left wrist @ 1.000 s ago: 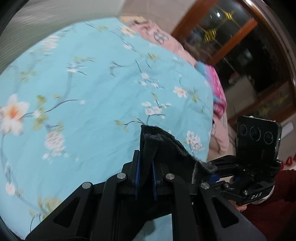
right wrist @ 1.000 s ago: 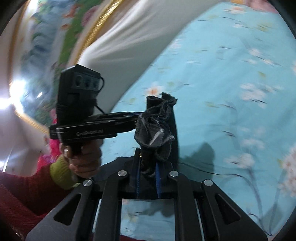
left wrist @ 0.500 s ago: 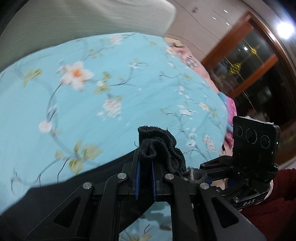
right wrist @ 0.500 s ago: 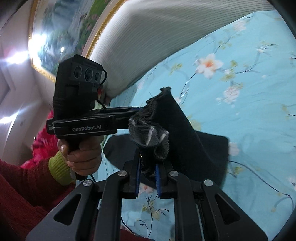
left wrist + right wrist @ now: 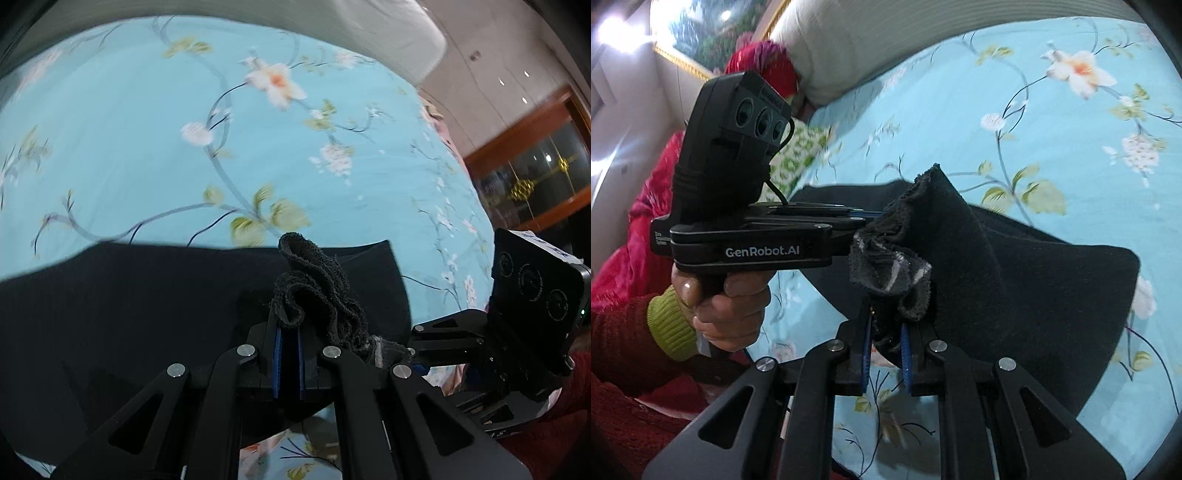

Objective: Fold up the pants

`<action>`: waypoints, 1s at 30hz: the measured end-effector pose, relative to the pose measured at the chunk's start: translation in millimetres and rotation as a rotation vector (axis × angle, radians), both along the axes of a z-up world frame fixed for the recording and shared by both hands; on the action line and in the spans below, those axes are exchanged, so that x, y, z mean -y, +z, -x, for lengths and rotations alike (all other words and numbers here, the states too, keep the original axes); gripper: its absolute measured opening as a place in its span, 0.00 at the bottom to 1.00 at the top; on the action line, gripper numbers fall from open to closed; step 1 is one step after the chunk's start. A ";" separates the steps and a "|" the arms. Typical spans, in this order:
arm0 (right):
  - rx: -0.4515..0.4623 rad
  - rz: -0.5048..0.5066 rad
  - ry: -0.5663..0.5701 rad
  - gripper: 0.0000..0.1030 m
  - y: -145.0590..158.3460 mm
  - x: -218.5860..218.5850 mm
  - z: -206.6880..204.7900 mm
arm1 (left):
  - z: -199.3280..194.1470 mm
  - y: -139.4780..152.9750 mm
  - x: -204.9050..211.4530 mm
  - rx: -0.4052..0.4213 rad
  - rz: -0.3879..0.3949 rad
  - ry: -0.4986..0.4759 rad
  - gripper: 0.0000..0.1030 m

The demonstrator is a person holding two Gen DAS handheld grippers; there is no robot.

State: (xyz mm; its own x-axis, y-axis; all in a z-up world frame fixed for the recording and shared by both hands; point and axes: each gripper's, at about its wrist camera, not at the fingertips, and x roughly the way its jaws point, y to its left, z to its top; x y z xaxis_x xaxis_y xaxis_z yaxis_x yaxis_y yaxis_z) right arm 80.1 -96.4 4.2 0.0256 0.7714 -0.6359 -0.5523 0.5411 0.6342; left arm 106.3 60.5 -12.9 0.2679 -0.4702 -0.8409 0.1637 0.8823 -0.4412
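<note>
Black knit fills the lower part of both views: the pants (image 5: pixel 155 314) lie spread on the bed's turquoise floral bedspread (image 5: pixel 147 129), and one edge is lifted off it by both tools; the left tongs (image 5: pixel 289 332) have just been closing and now sit pinched tight, blue pads almost meeting, with a ruffled bunch of the pants' hem gathered between them and standing up above the tips; the right tongs (image 5: pixel 886 325) are nearly closed too, jaws held a little apart by a thicker wad of the same fabric, its fuzzy edge curling over with pale streaks on the inside; from that grip the cloth rises to a peak and then drapes away onto the bedspread in a broad dark sheet; in the right wrist view the left tool comes in just beside the pants' raised edge, gripped by a hand (image 5: pixel 727 306) in a red sleeve (image 5: pixel 620 332) with a yellow-green cuff; in the left wrist view the right tool's black camera block shows beyond the pants' gathered hem; a white pillow (image 5: pixel 886 48) lies at the far edge of the bedspread, well apart from the pants, and a wooden glass-fronted cabinet (image 5: pixel 535 177) stands past the bedspread's far side.
</note>
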 end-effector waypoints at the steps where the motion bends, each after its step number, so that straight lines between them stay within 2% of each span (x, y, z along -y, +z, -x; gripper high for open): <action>1: -0.003 0.010 0.008 0.14 -2.6 -3.8 -1.3 | 1.8 -4.2 -3.3 -0.010 0.002 0.016 0.03; 14: -0.037 0.104 0.041 0.18 -22.1 -29.2 -12.9 | 9.3 -34.6 -21.0 -0.076 0.008 0.131 0.05; 16: -0.051 0.103 0.046 0.25 -22.4 -32.6 -12.7 | 11.9 -36.8 -24.5 -0.084 0.002 0.143 0.07; 18: -0.064 0.095 0.057 0.40 -21.8 -37.6 -11.1 | 16.1 -36.4 -30.8 -0.085 -0.011 0.166 0.07; 21: -0.050 0.098 0.074 0.47 -14.8 -43.5 -10.3 | 21.7 -32.5 -42.3 -0.078 -0.018 0.210 0.07; 27: -0.058 0.089 0.115 0.48 -5.5 -57.2 -9.7 | 41.2 -20.4 -72.0 -0.067 -0.014 0.313 0.09; 30: -0.043 0.078 0.134 0.48 -0.2 -64.5 -7.0 | 53.4 -16.8 -87.5 -0.069 -0.010 0.378 0.12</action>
State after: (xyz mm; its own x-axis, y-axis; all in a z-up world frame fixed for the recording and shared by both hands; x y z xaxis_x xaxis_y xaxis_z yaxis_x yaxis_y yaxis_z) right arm 87.1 -31.8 4.0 -0.1025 0.7146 -0.6920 -0.5963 0.5127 0.6177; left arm 52.9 148.0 -29.7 0.3639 -0.3404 -0.8670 -0.2039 0.8791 -0.4308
